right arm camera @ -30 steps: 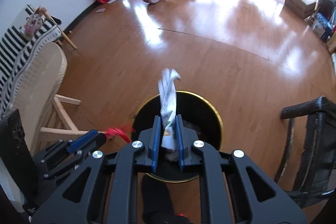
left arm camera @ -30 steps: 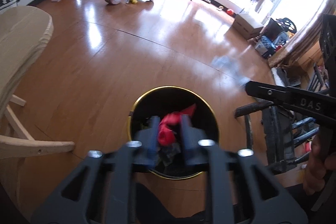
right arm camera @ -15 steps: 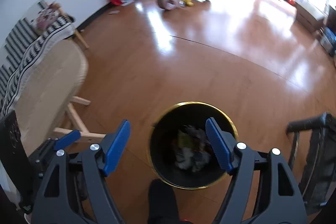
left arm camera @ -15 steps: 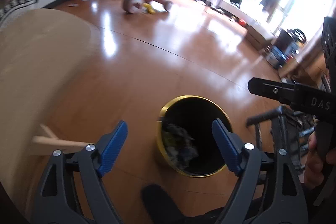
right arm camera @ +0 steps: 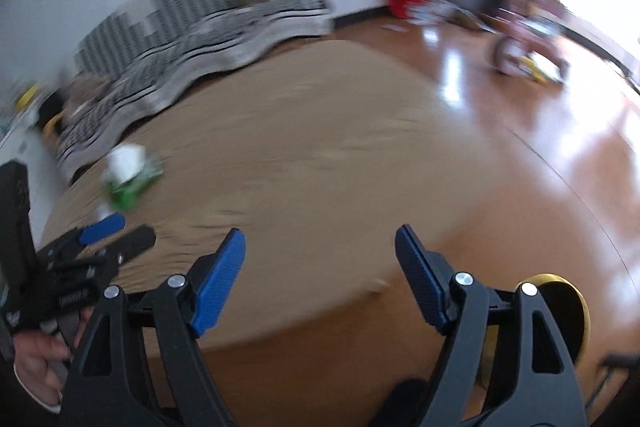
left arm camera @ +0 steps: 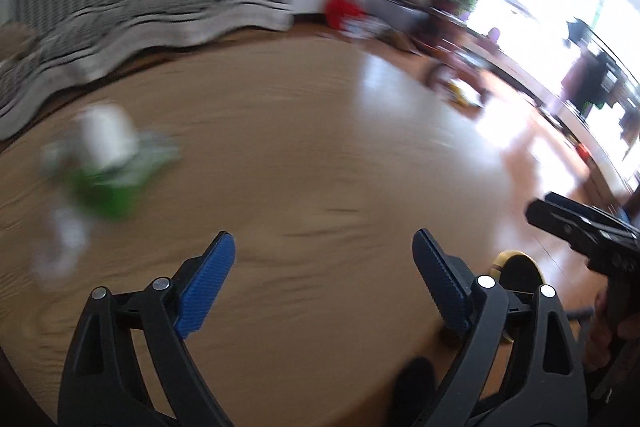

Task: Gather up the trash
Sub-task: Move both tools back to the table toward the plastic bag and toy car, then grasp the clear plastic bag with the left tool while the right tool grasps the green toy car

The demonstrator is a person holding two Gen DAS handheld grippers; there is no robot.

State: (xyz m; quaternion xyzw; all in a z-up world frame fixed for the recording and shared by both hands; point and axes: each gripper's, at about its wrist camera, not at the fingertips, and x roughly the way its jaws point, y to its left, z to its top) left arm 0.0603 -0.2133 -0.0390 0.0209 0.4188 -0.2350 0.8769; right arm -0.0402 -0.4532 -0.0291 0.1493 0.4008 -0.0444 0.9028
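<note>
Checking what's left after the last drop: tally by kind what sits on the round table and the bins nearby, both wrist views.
Blurred green-and-white wrapper pile on the round tan wooden table: 1
Small blurred white scrap in front of it: 1 (could be more; too blurred to split)
Black gold-rimmed bin on the floor: 1
Total: 3

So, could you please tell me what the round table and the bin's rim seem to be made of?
The round table looks like pale wood with a matte finish: streaks like grain run across the top, though motion blur softens them. The bin's rim looks like gold-coloured metal or metallic-coated plastic; its smooth yellow sheen cannot settle which.
</note>
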